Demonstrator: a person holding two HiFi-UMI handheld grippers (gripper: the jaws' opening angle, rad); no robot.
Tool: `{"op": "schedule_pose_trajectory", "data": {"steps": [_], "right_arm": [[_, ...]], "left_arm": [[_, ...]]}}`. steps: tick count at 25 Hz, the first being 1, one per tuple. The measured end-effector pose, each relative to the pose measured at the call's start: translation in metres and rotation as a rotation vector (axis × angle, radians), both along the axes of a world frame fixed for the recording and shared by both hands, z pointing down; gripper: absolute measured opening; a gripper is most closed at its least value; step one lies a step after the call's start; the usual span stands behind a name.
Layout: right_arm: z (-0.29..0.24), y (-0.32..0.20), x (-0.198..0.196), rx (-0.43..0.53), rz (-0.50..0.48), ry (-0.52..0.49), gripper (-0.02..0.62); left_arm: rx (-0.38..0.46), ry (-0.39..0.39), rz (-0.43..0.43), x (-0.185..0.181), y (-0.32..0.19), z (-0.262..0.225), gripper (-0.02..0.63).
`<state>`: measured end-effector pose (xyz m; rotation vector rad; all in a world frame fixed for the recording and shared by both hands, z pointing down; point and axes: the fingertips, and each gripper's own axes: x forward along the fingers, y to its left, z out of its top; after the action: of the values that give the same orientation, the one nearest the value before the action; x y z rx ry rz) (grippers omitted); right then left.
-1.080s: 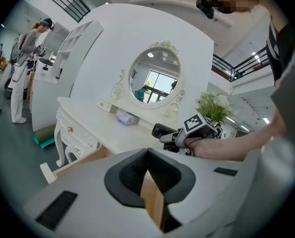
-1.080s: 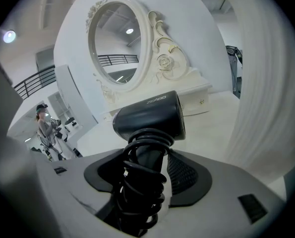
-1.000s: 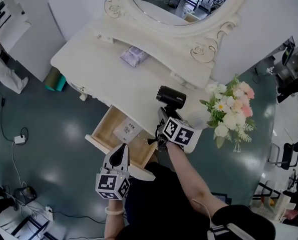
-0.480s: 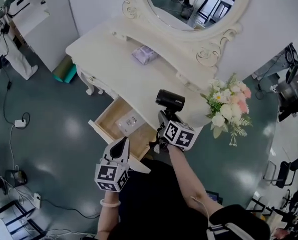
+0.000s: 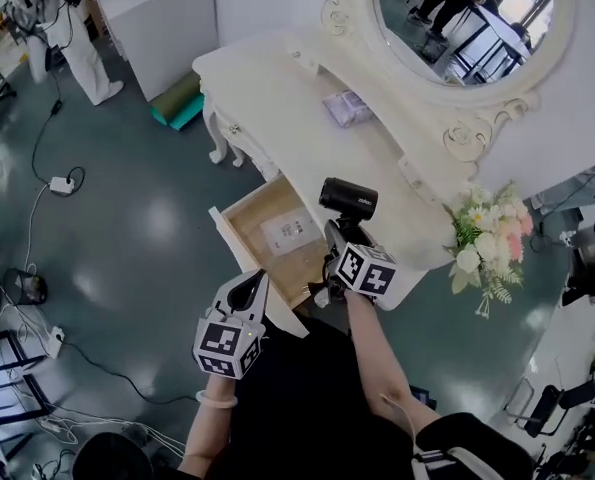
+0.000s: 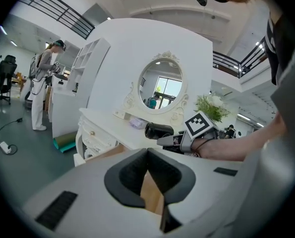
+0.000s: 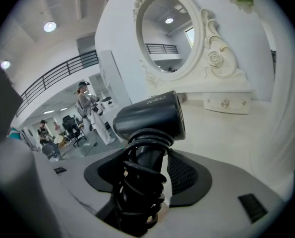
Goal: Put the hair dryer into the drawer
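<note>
Open wooden drawer (image 5: 249,230) at white dressing table's (image 5: 277,93) near side, flat packet (image 5: 290,232) inside, black hair dryer (image 5: 348,197) just right, flower bouquet (image 5: 488,249) farther right.

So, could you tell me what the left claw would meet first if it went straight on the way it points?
Most likely the open light-wood drawer: the left claw aims at its front edge, though depth is hard to judge.

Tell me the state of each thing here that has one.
Drawer: open.
Hair dryer: held by its handle, not in the drawer.
Cord: coiled round the handle.
Right gripper: shut on the hair dryer.
Left gripper: shut, empty.
</note>
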<state>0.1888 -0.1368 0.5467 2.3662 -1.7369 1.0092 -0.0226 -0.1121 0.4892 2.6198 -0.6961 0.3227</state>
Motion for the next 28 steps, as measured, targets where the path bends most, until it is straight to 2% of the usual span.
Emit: {"op": "schedule_pose_trajectory", "data": {"steps": [4, 12, 20, 28], "right_arm": [[0.002, -0.017, -0.024, -0.010, -0.145, 0.047, 0.285], [0.013, -0.047, -0.071, -0.028, -0.361, 0.053, 0.285], [0.022, -0.069, -0.096, -0.063, -0.518, 0.079, 0.285], [0.042, -0.076, -0.120, -0.119, -0.656, 0.105, 0.285]], "left_arm": [[-0.006, -0.012, -0.073, -0.019, 0.000, 0.003, 0.020], [-0.014, -0.027, -0.187, -0.046, 0.000, 0.009, 0.020], [-0.024, -0.036, -0.302, -0.069, -0.001, 0.012, 0.020], [-0.035, -0.040, -0.373, -0.077, -0.005, 0.014, 0.020]]}}
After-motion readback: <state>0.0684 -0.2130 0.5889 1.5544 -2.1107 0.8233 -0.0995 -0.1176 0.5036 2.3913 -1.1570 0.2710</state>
